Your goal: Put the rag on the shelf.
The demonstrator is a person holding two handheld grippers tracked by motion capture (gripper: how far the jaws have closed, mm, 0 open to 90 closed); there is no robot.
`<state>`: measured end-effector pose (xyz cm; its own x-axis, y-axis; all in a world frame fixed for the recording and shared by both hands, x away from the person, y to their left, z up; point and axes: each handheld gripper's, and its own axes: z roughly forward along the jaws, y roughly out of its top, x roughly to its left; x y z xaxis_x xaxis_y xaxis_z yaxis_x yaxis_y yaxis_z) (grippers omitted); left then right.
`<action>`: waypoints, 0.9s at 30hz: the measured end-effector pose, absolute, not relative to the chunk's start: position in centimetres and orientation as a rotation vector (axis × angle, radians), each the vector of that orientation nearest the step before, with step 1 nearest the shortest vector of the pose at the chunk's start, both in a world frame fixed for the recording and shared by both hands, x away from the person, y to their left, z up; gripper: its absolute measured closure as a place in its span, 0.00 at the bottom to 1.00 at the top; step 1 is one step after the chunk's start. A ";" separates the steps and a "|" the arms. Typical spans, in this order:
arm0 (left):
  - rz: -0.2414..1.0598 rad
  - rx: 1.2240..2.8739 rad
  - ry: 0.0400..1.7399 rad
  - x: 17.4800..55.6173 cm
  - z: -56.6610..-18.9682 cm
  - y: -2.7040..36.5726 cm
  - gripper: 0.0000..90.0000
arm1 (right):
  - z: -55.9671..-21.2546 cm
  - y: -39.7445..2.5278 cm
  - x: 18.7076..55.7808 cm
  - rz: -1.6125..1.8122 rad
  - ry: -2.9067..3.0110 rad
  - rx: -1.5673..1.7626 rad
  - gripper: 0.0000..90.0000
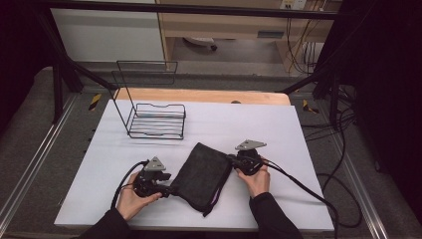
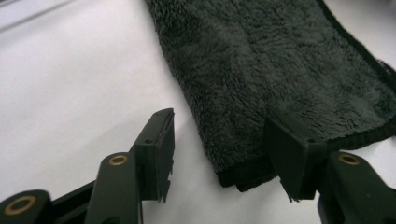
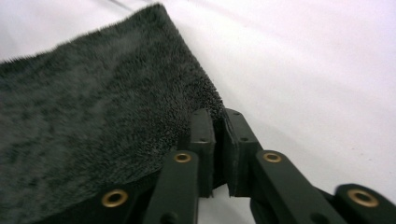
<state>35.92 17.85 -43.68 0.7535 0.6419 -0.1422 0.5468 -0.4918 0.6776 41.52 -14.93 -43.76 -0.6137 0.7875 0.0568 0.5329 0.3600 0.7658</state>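
A black wire rack (image 1: 155,119) with a tall back stands at the far left of a white worktop (image 1: 278,134), near its wooden far edge (image 1: 199,95).

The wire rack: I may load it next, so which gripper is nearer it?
Left. The left gripper sits below the wire rack; the right gripper lies farther right.

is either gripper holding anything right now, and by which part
The right gripper is shut on the dark towel, pinching its edge. The left gripper is open, straddling the towel's corner, holding nothing.
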 end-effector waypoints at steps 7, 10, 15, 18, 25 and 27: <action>0.140 2.215 0.906 35.7 -44.3 17.6 0.58 | -44.1 -15.1 41.4 1.069 2.310 1.204 0.74; 0.102 2.203 0.922 35.7 -44.5 17.6 0.64 | -44.5 -15.4 41.5 1.081 2.310 1.260 0.63; 0.071 2.184 0.963 35.5 -44.6 17.4 0.71 | -45.1 -15.2 41.7 1.100 2.310 1.313 0.63; 0.043 2.182 0.988 35.6 -44.5 17.3 0.75 | -45.2 -15.3 41.8 1.109 2.314 1.342 0.67; 0.044 2.191 1.006 35.4 -44.0 17.1 0.88 | -45.1 -15.2 42.2 1.165 2.357 1.378 0.86; 0.047 2.189 1.009 35.2 -43.9 17.1 0.90 | -44.8 -15.1 42.4 1.164 2.362 1.325 0.87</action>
